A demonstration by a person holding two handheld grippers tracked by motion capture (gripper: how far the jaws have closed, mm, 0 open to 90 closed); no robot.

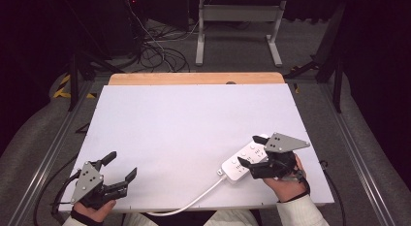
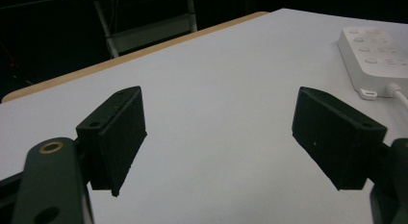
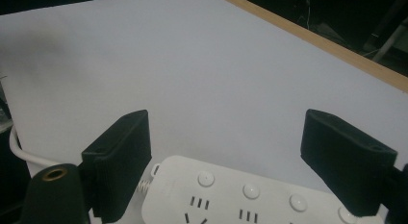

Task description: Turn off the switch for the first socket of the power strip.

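Near the table's (image 1: pixel 194 119) front right corner lies a white power strip (image 1: pixel 242 160), set at a slant, its far end toward the right edge and its near end toward the front edge. From that near end a white cord (image 1: pixel 194 202) runs across the surface and drops over the front edge near its middle. Over the strip hovers the right claw (image 1: pixel 253 150), held in a hand (image 1: pixel 286 180) in a white sleeve; its two black jaws stand wide apart, one on each side of the strip's width, gripping nothing. Whether they touch the strip cannot be told. In the right gripper view the strip (image 3: pixel 250 197) shows round buttons and socket slots between the spread jaws. At the front left corner the left claw (image 1: pixel 121 167) is held just above the bare white surface, jaws likewise wide apart and empty. Along the far edge, a strip of bare wood (image 1: pixel 194 78) shows beyond the white surface.
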